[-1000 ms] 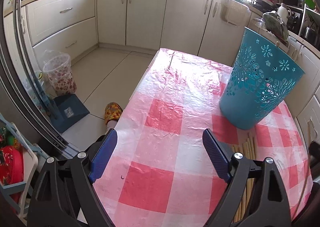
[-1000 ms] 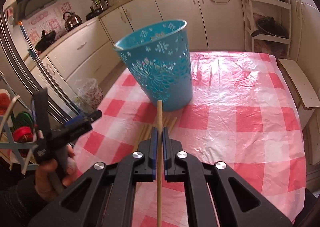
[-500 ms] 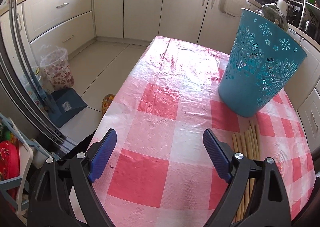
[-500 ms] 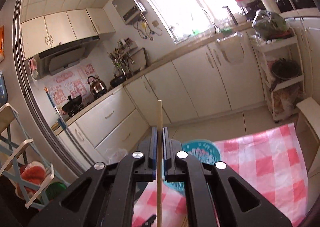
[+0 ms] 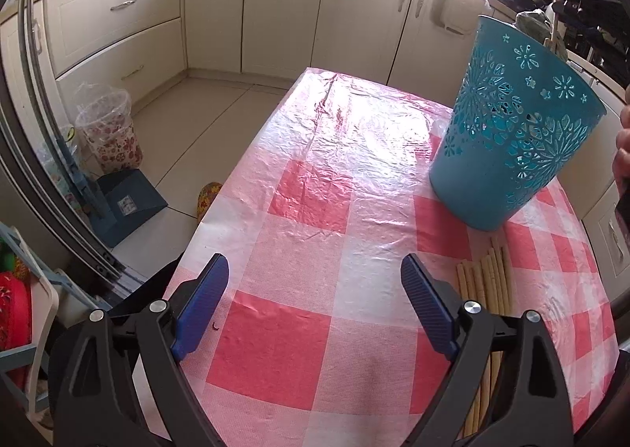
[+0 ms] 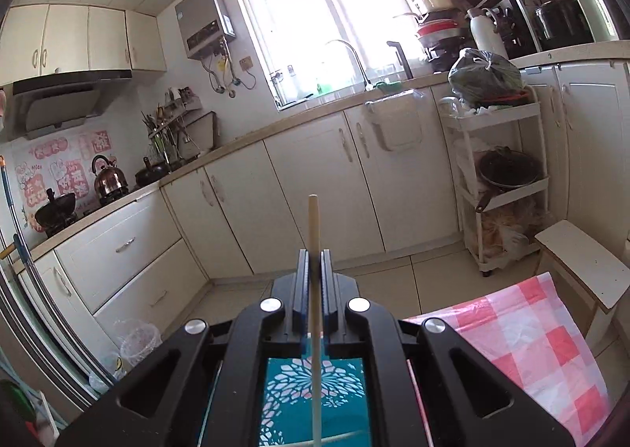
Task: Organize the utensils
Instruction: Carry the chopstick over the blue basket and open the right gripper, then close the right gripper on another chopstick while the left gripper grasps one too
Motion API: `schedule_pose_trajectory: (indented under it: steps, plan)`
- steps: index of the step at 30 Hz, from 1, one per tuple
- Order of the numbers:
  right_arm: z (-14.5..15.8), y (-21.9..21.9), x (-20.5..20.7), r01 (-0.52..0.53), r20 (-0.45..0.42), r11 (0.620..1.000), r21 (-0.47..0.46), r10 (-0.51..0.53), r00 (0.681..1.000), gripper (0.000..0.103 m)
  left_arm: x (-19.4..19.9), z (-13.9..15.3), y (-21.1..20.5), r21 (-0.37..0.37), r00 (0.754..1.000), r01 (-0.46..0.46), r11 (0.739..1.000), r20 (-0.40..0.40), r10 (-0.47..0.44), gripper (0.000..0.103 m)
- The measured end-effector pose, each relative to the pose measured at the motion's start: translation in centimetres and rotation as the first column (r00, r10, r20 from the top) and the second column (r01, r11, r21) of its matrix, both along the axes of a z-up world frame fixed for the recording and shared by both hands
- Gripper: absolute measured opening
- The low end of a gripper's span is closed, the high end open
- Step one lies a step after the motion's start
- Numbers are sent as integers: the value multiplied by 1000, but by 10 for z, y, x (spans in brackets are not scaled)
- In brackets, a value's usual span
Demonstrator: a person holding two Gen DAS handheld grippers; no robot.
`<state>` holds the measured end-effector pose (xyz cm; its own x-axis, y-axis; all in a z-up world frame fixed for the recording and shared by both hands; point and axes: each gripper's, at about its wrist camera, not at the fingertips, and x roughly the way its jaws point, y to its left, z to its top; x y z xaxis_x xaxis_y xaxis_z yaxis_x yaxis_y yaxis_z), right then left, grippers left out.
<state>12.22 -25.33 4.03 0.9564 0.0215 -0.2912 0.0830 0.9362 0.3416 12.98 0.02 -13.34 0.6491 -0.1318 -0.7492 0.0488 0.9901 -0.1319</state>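
Observation:
My right gripper is shut on a wooden chopstick, held upright above the blue perforated basket, whose inside shows below the jaws. In the left wrist view the basket stands on the pink checked tablecloth at the right. Several chopsticks lie in a bundle on the cloth in front of the basket. My left gripper is open and empty, low over the near part of the table, left of the bundle.
Cream kitchen cabinets run behind the table. A lined waste bin and a dustpan stand on the floor left of the table. A white trolley rack stands right, by a stool.
My right gripper has lifted the chopstick off the table, tilted it upright and come over the basket. My left gripper has drawn back slightly, still open.

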Motion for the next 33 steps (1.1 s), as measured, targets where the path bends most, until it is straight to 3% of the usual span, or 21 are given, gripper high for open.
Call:
schedule_pose_trajectory:
  steps: [2, 5, 9, 13, 16, 19, 23, 30, 33]
  plan:
    - [-1, -1, -6, -16, -13, 1000, -6, 16, 1000, 8, 1, -1, 0, -3, 1000, -3, 1000, -3, 3, 85]
    - [-1, 1, -19, -36, -18, 999, -19, 36, 999, 19, 1, -1, 1, -4, 1000, -6, 1000, -4, 6, 85]
    - [-3, -7, -53, -31, -23, 999, 12, 31, 999, 27, 1, -1, 0, -2, 1000, -7, 1000, -3, 7, 85]
    - [-33, -11, -96, 4, -122, 998, 59, 3, 993, 28, 0, -2, -1, 0, 1000, -8, 1000, 2, 8, 85]
    - [-81, -5, -105, -19, -304, 997, 79, 42, 952, 27, -1, -2, -3, 8, 1000, -3, 1000, 3, 3, 86]
    - [-122, 4, -94, -53, -458, 990, 133, 109, 882, 22, -1, -2, -5, 20, 1000, 7, 1000, 0, -7, 86]
    - [-137, 21, -73, -95, -516, 988, 119, 143, 844, 22, -3, -2, -6, 26, 1000, 6, 1000, 2, -6, 87]
    - [-151, 44, -50, -105, -597, 994, 31, 103, 796, 20, -2, -2, -7, 31, 1000, 11, 999, 1, -11, 87]
    - [-153, 55, -54, -131, -602, 991, -38, 82, 794, 20, -2, -2, -7, 29, 1000, 12, 1000, 1, -12, 87]
